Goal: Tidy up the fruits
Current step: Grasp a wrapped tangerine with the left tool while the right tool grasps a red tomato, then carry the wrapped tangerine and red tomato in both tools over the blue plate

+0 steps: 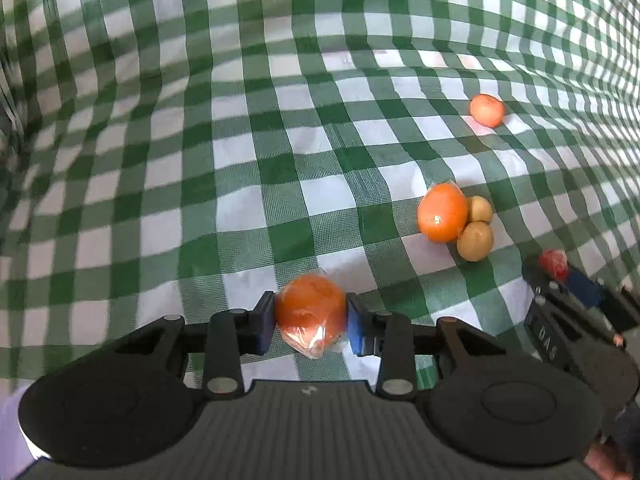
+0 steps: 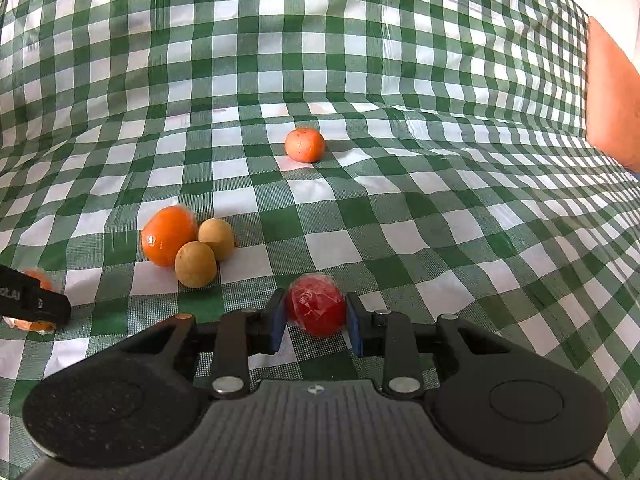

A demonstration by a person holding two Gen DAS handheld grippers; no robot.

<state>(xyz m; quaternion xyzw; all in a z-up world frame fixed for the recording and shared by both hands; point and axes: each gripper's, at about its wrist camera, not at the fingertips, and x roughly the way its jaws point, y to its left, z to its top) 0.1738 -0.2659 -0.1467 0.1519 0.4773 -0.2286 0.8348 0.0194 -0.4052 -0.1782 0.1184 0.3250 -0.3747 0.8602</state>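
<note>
Only the right wrist view shows a bare forearm [image 2: 608, 92] at the right edge, over the green checked cloth [image 2: 360, 60] on the surface. Both views show each tool clenched on wrapped fruit: the left tool [image 1: 310, 316] grips an orange [image 1: 310, 312] between its pads, the right tool [image 2: 316, 316] a red fruit [image 2: 316, 308]. Ahead lie another orange [image 2: 168, 236] touching two brown fruits [image 2: 196, 264], and a tangerine [image 2: 305, 144] well apart, farther back.
</note>
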